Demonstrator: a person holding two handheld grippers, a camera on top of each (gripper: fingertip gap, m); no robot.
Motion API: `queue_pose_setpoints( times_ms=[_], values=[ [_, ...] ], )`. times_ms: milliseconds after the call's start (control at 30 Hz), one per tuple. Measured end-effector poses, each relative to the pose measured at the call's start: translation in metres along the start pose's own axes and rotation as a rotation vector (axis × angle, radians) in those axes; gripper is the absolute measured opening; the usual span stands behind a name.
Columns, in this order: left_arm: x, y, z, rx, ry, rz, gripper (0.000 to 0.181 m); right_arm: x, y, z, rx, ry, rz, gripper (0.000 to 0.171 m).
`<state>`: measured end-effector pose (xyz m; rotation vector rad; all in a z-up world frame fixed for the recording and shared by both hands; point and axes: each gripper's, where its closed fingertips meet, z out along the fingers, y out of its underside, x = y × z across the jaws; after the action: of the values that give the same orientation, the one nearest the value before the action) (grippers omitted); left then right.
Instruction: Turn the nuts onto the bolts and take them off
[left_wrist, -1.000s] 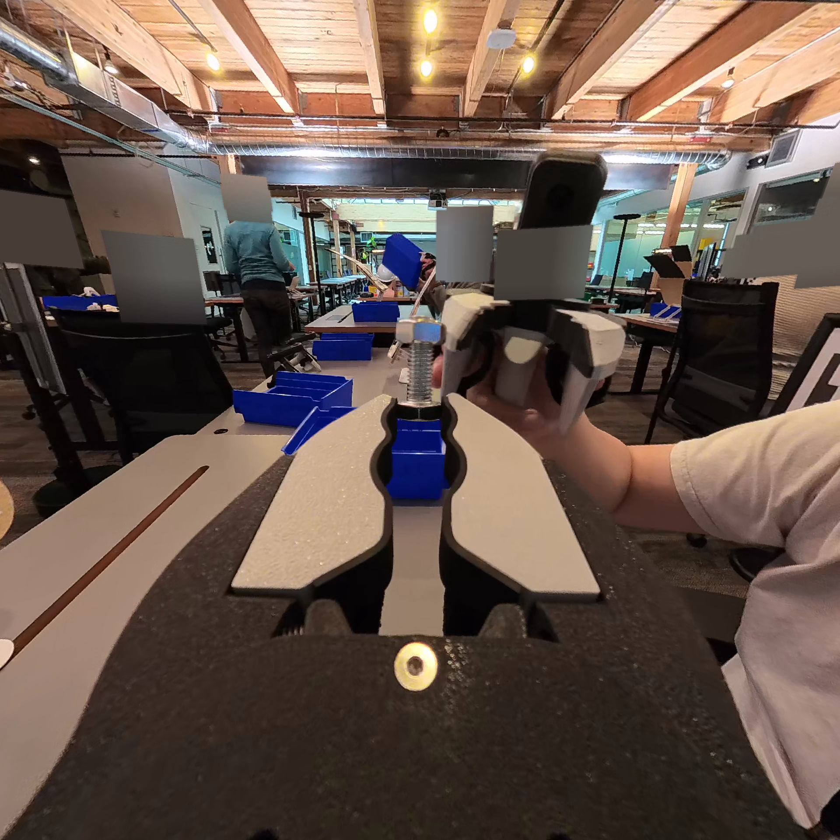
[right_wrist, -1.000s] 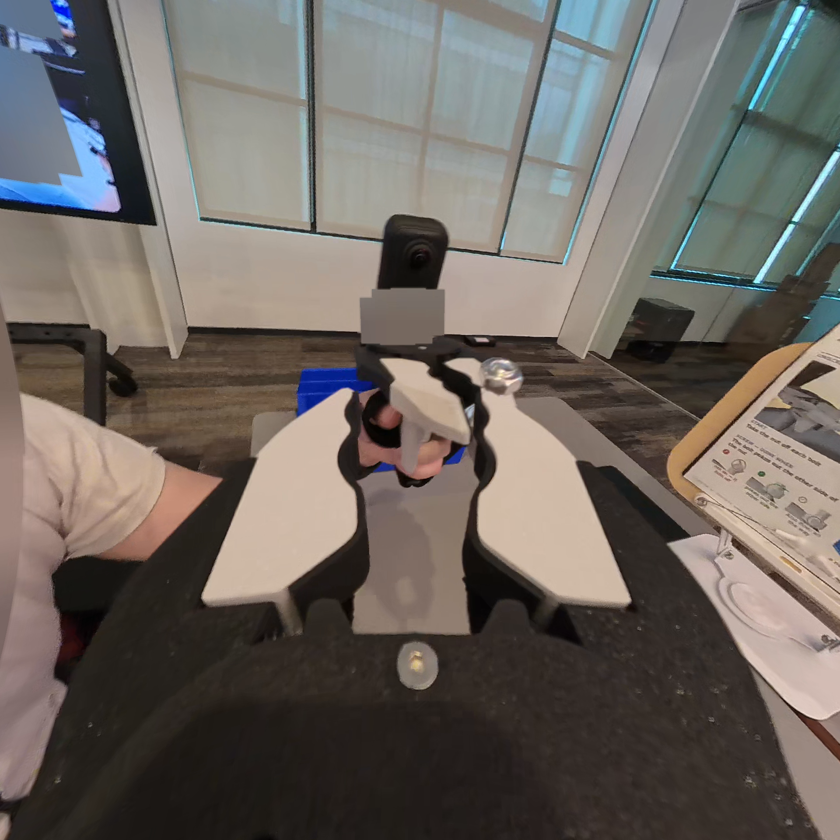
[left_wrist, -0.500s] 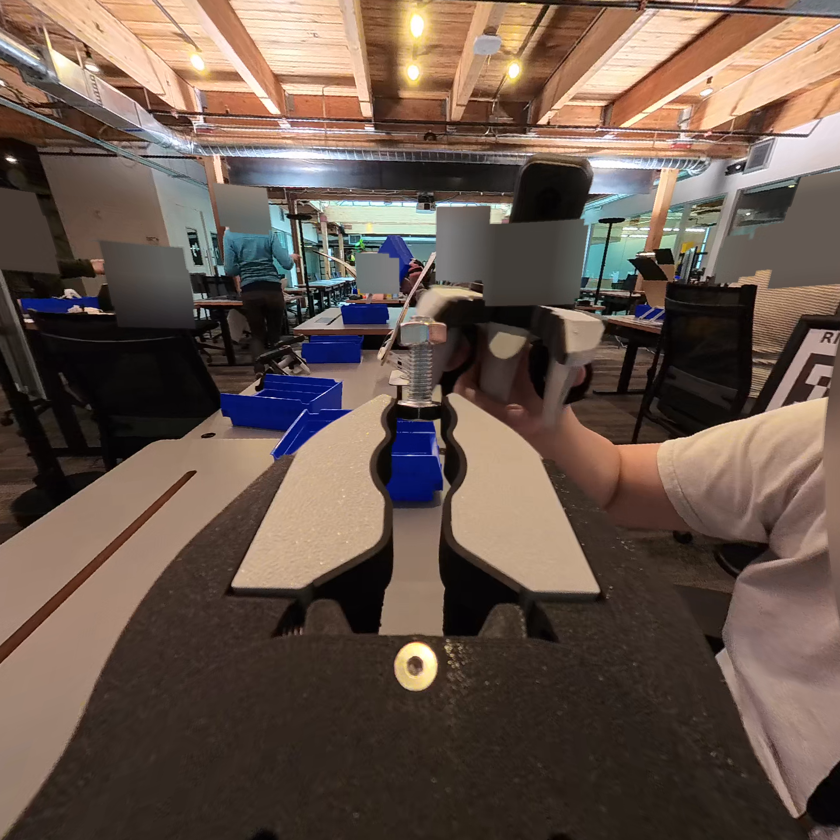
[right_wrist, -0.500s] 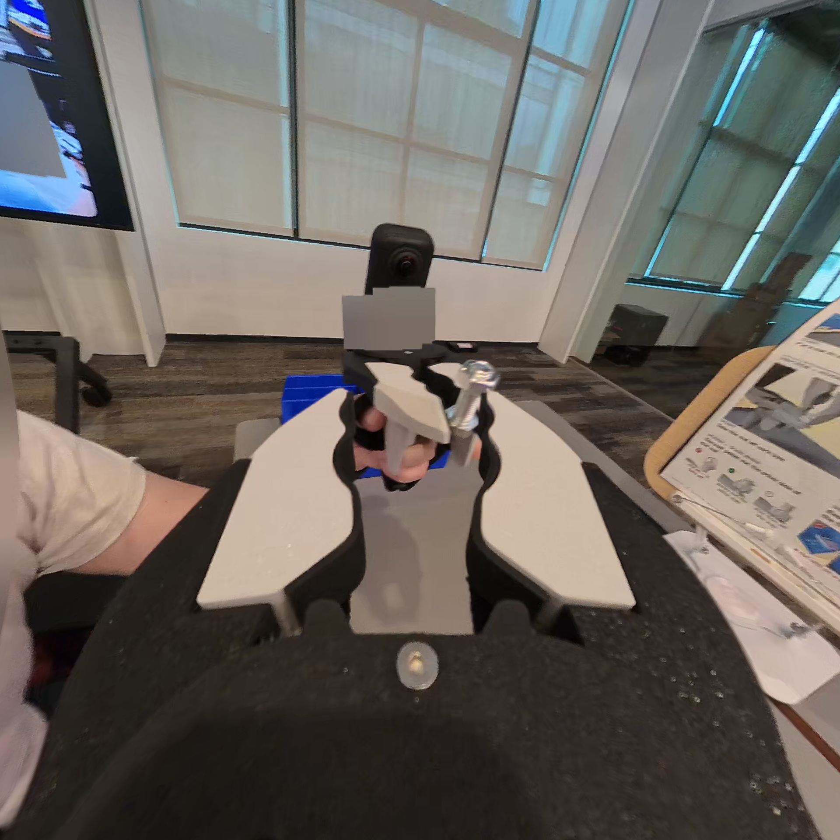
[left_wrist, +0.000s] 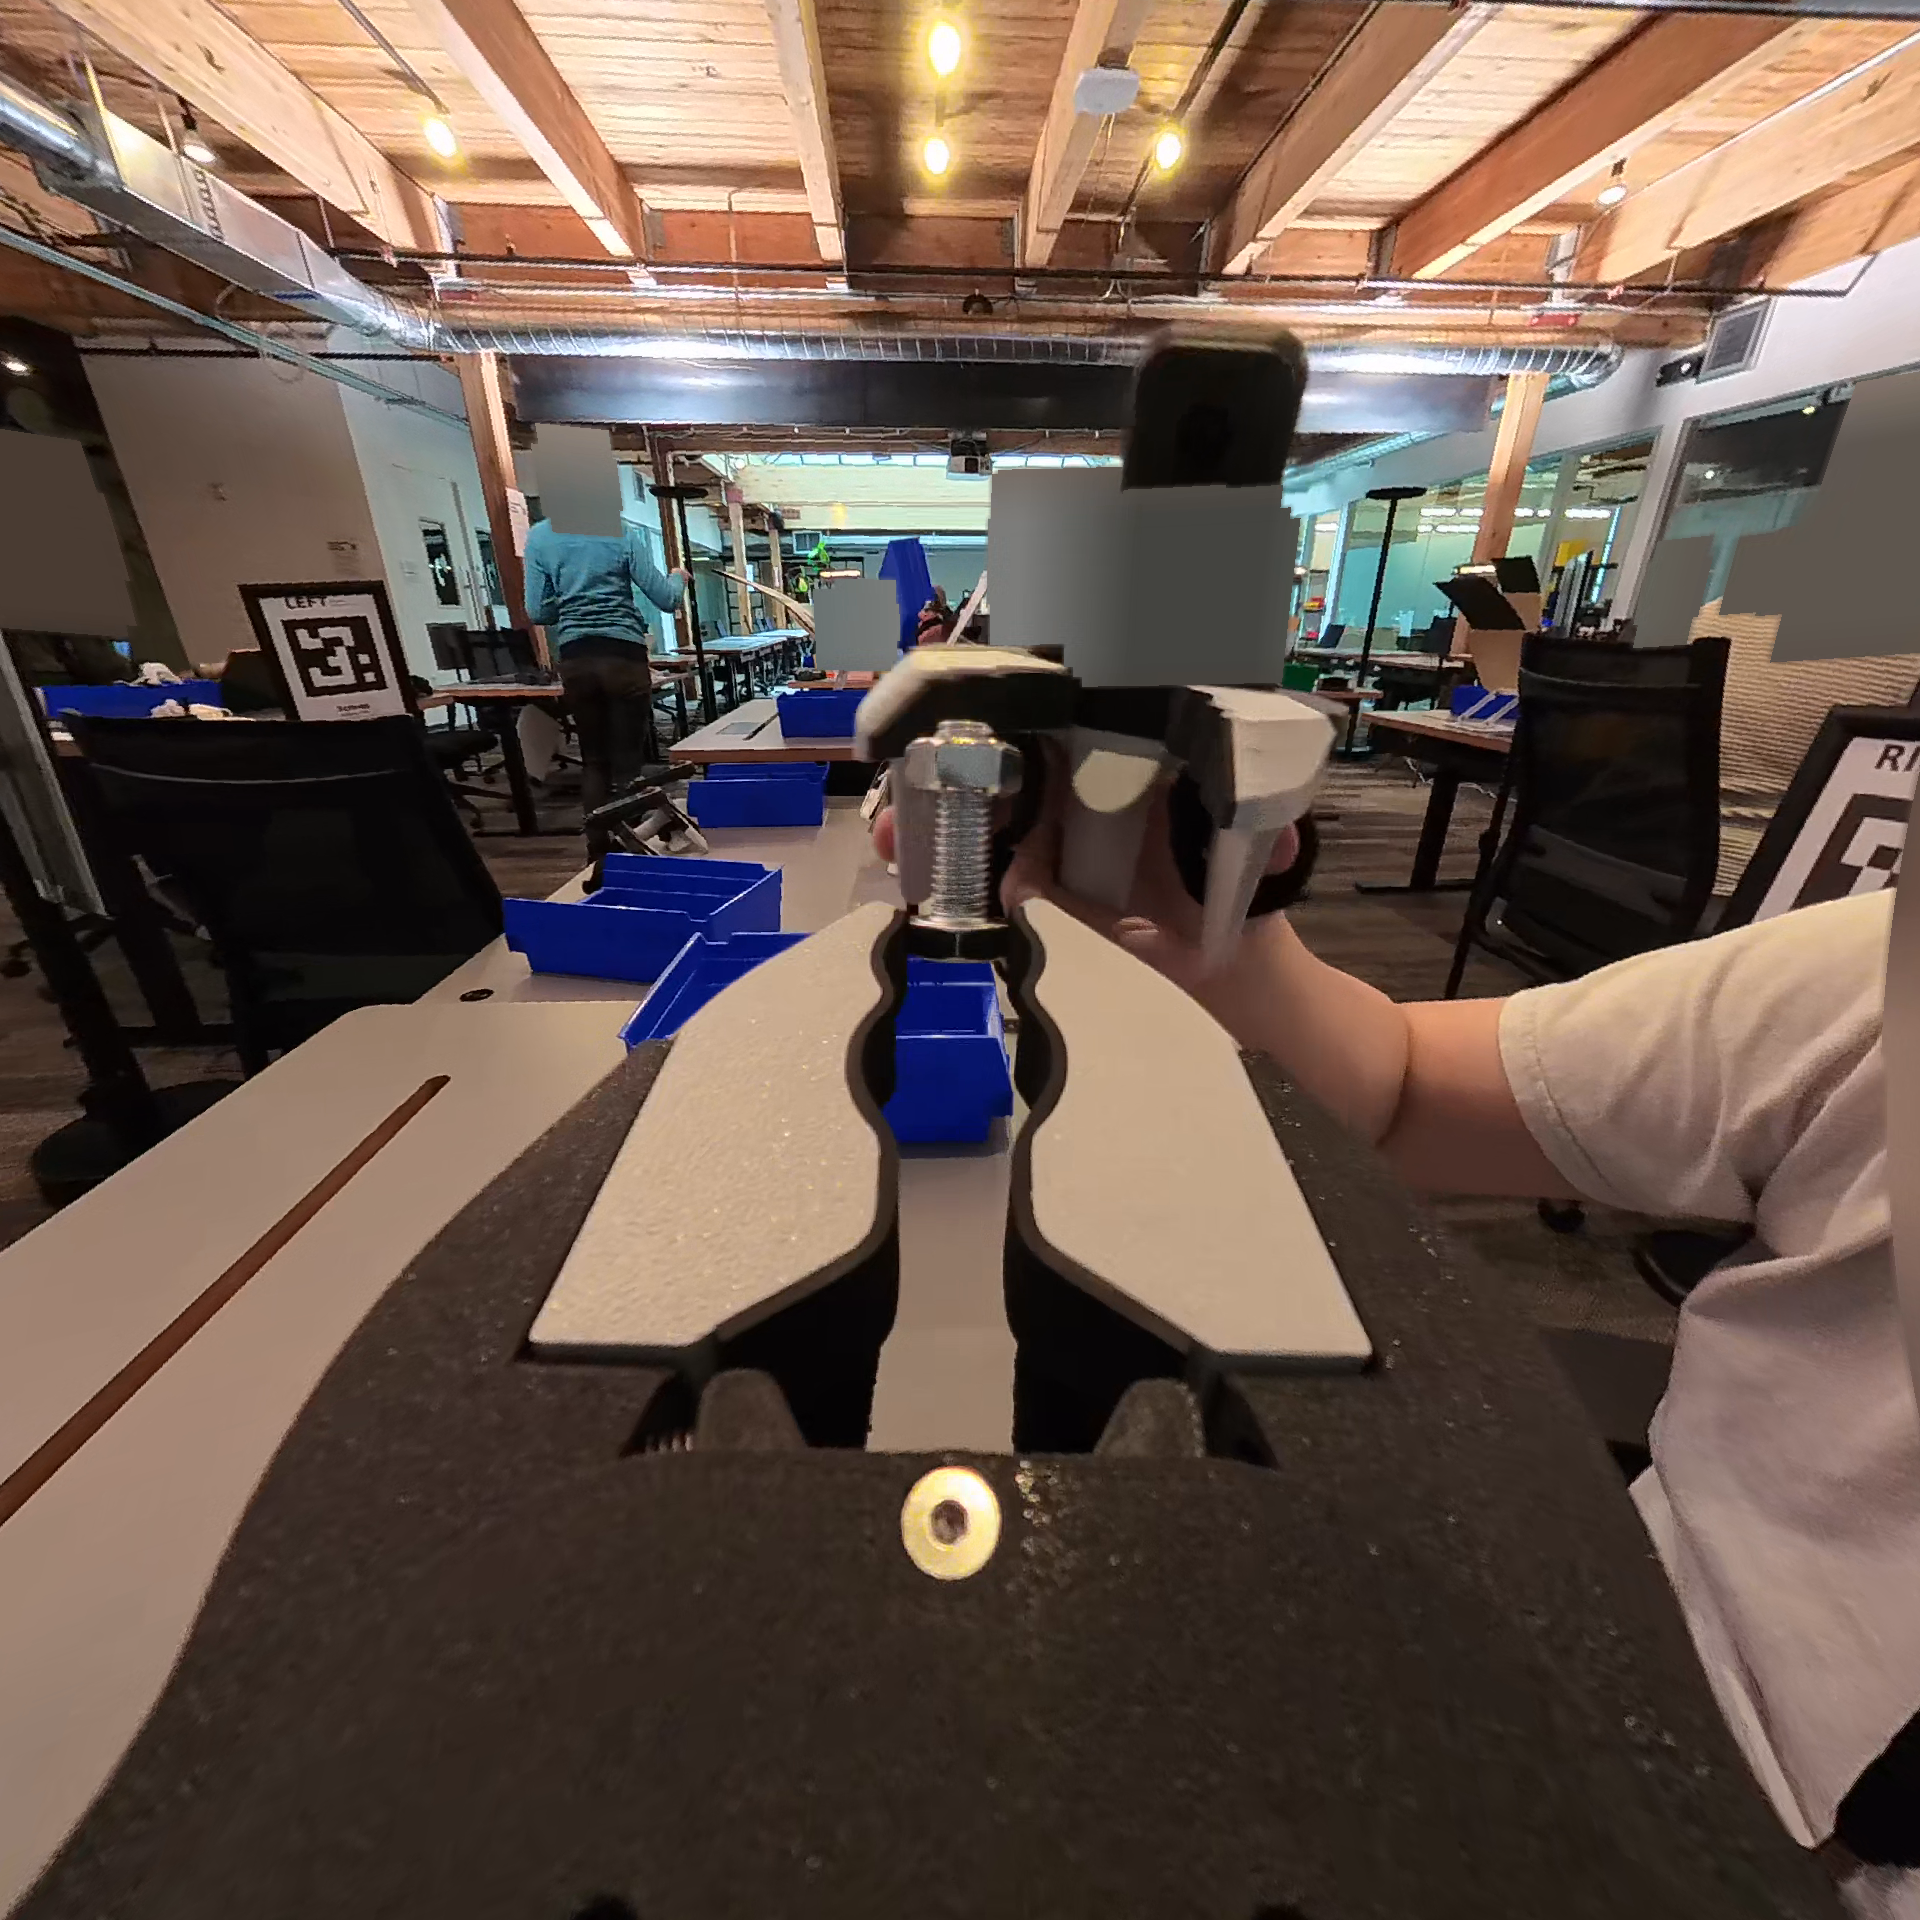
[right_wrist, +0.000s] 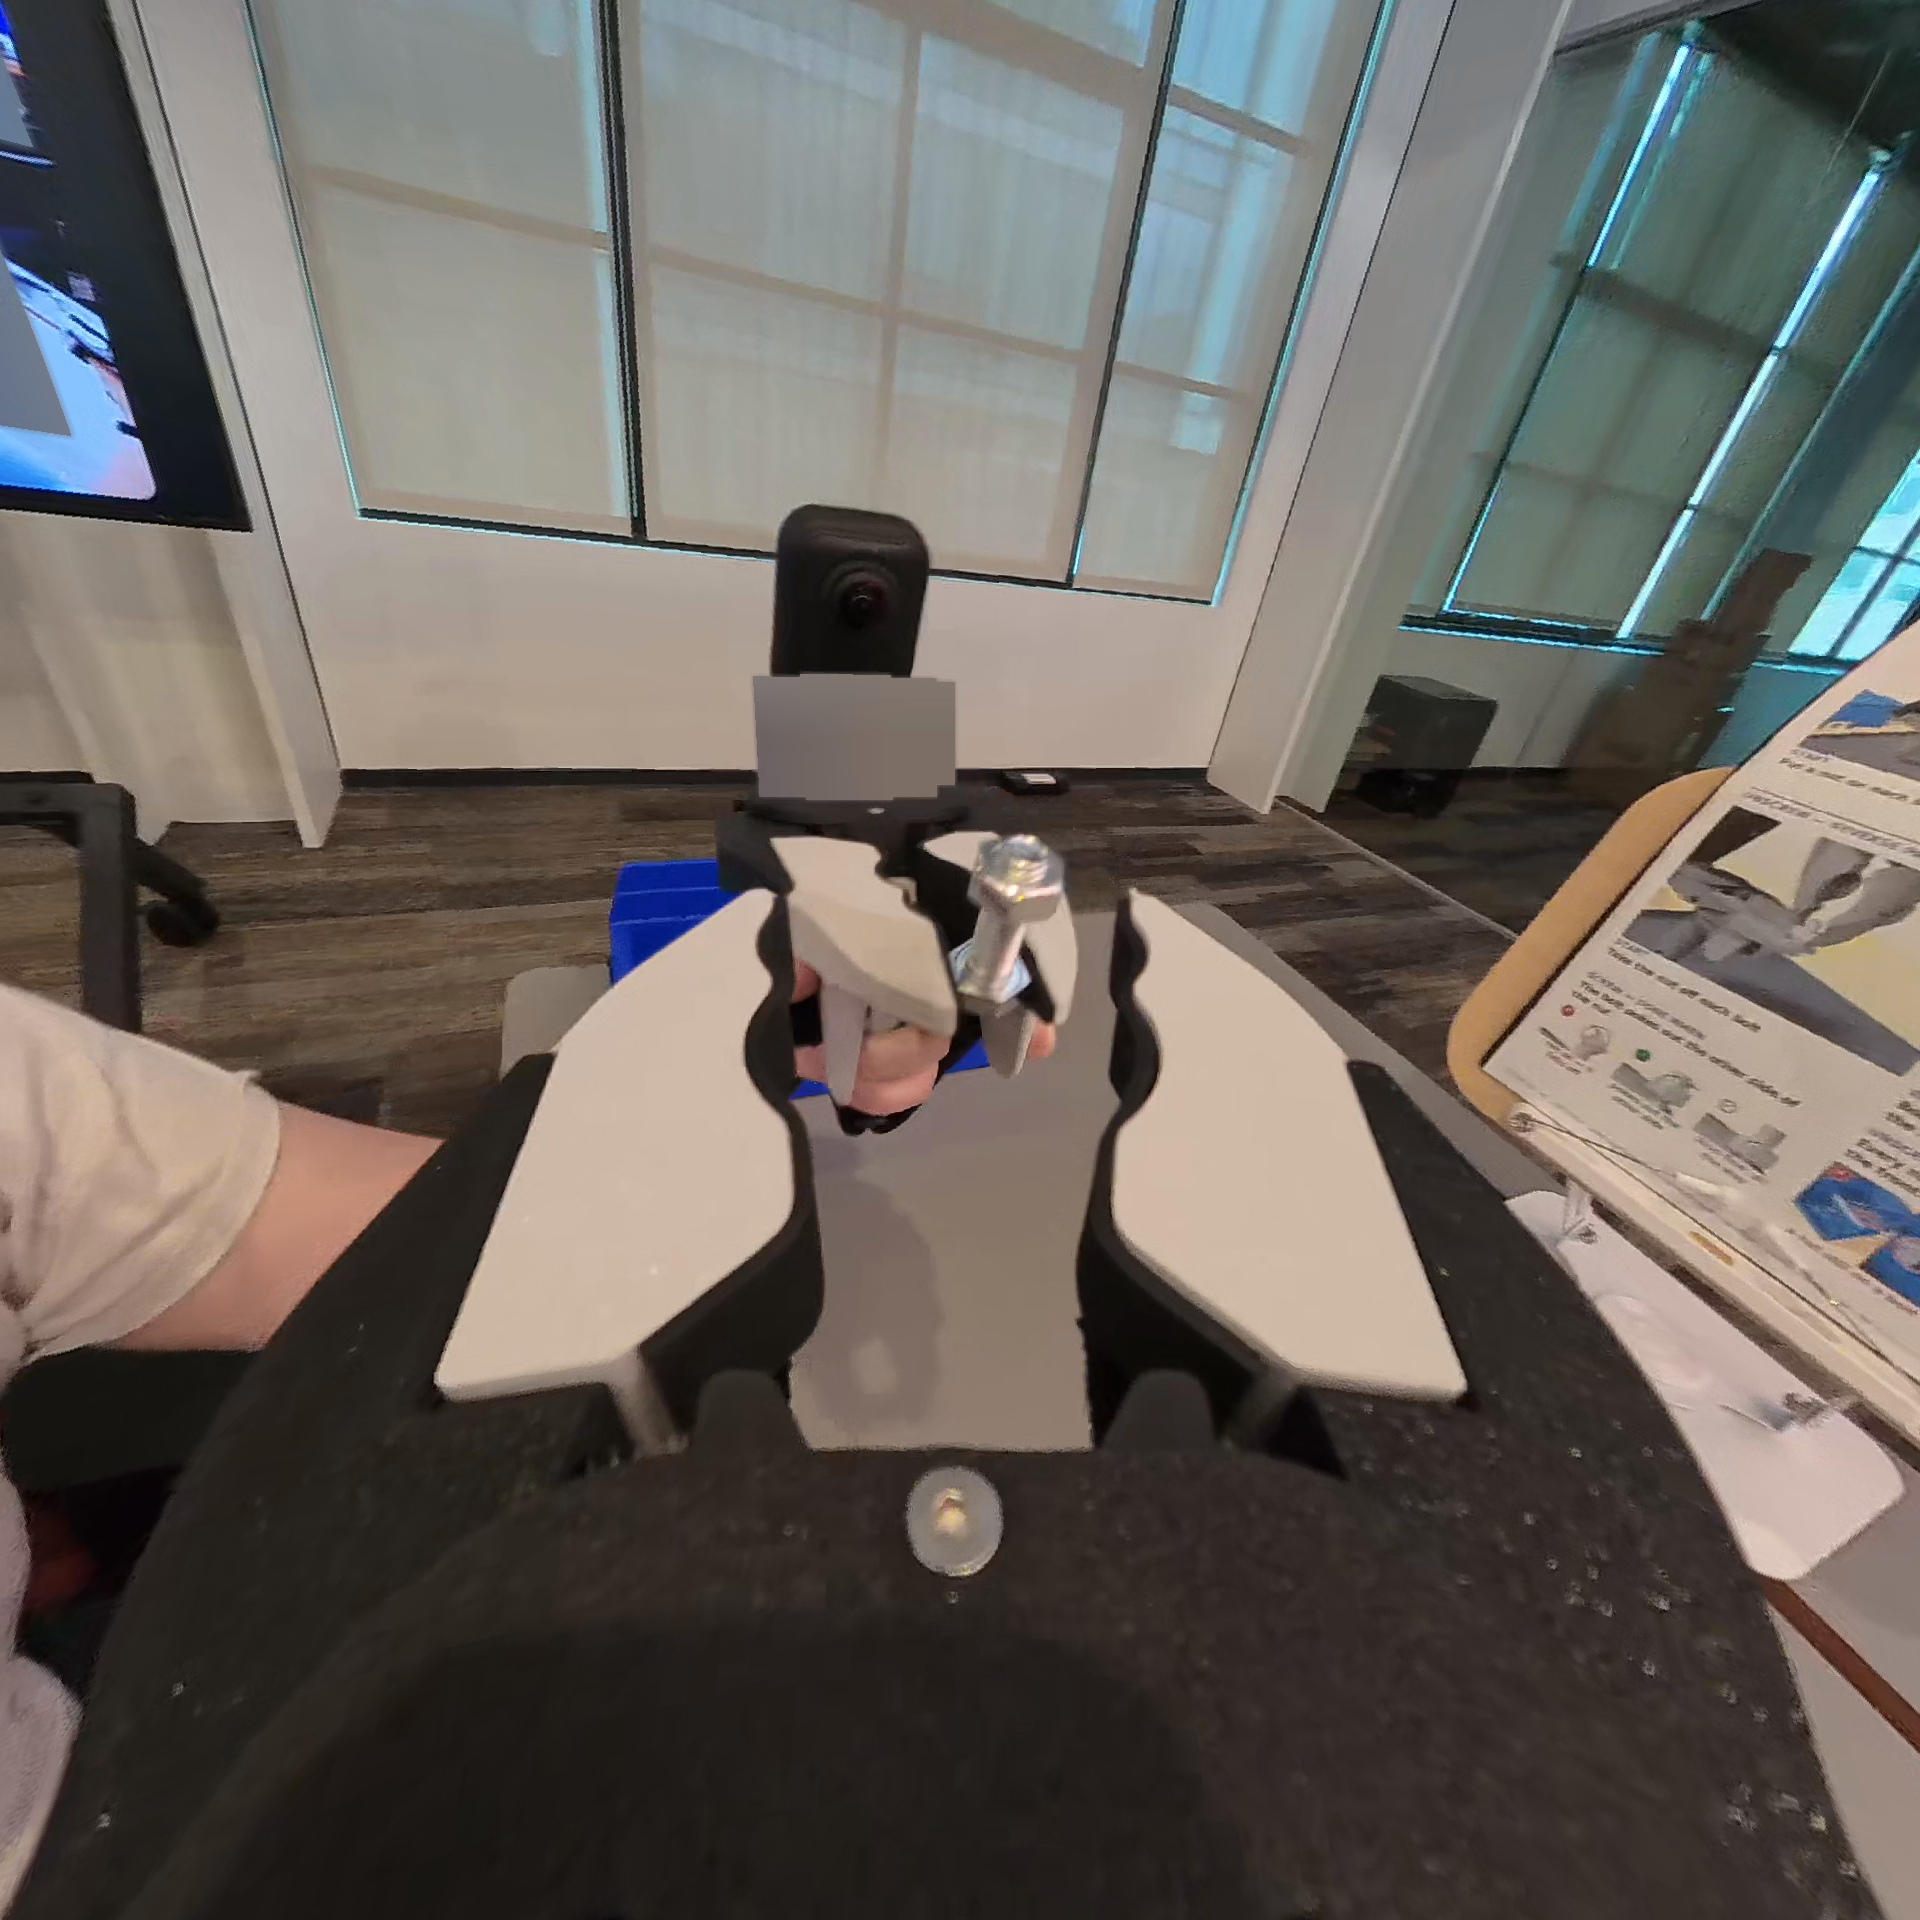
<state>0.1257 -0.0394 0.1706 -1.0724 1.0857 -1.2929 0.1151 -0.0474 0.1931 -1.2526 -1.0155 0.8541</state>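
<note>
A silver bolt (left_wrist: 954, 857) stands upright with a hex nut (left_wrist: 961, 767) at its top. My left gripper (left_wrist: 951, 940) is shut on the bolt's lower end and holds it above the grey table (left_wrist: 208, 1226). My right gripper (left_wrist: 1091, 769) faces it, rolled on its side, with one finger (left_wrist: 966, 691) just over the bolt's top. In the right wrist view, my right gripper (right_wrist: 948, 920) is wide open and empty. The left gripper (right_wrist: 982, 1003) shows beyond it, holding the tilted bolt (right_wrist: 995, 935) in line with the gap between the right fingertips.
Blue bins (left_wrist: 644, 914) (left_wrist: 951, 1049) sit on the table past the left gripper. An instruction sheet on a wooden board (right_wrist: 1714, 987) leans at the right. Black chairs (left_wrist: 281, 831) and a standing person (left_wrist: 592, 623) are farther off. Less than 4 cm separates the two grippers' tips.
My right gripper has opened wider and shifted so one finger sits over the bolt's top. The bolt stays in my left gripper and now lines up with the right gripper's gap.
</note>
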Motion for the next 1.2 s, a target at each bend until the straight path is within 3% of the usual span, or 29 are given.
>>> queue_pose_setpoints(
  times_ms=[167, 267, 367, 600, 667, 800, 1000, 1067, 1200],
  values=[
    [-0.004, 0.001, 0.0, -0.002, -0.02, 0.0, 0.018, -0.011, 0.004, 0.003, -0.004, -0.064, 0.059, 0.063],
    [-0.008, -0.003, -0.004, 0.018, -0.029, -0.015, 0.018, -0.018, 0.005, -0.004, -0.013, -0.066, 0.013, 0.051],
    [-0.003, -0.001, -0.001, 0.008, 0.0, -0.017, 0.018, -0.004, 0.0, -0.002, 0.005, 0.006, -0.023, 0.055],
    [-0.005, 0.001, 0.001, -0.002, -0.025, -0.003, 0.018, -0.013, 0.005, 0.0, -0.013, -0.036, 0.017, 0.066],
    [-0.007, -0.001, -0.001, 0.009, -0.033, -0.007, 0.018, -0.018, 0.004, -0.006, -0.016, -0.053, 0.008, 0.05],
    [-0.002, 0.0, 0.0, 0.006, -0.006, -0.014, 0.018, 0.004, -0.004, -0.002, 0.016, 0.033, 0.001, 0.055],
    [-0.005, -0.002, -0.002, 0.009, -0.023, -0.007, 0.018, -0.011, 0.004, 0.002, -0.02, -0.038, 0.044, 0.066],
    [-0.008, -0.004, -0.003, 0.021, -0.042, -0.009, 0.018, -0.018, 0.007, -0.004, -0.028, -0.056, 0.015, 0.05],
    [-0.004, -0.002, -0.001, 0.017, -0.011, -0.021, 0.018, -0.002, 0.0, 0.0, 0.0, 0.018, 0.002, 0.055]
  ],
)
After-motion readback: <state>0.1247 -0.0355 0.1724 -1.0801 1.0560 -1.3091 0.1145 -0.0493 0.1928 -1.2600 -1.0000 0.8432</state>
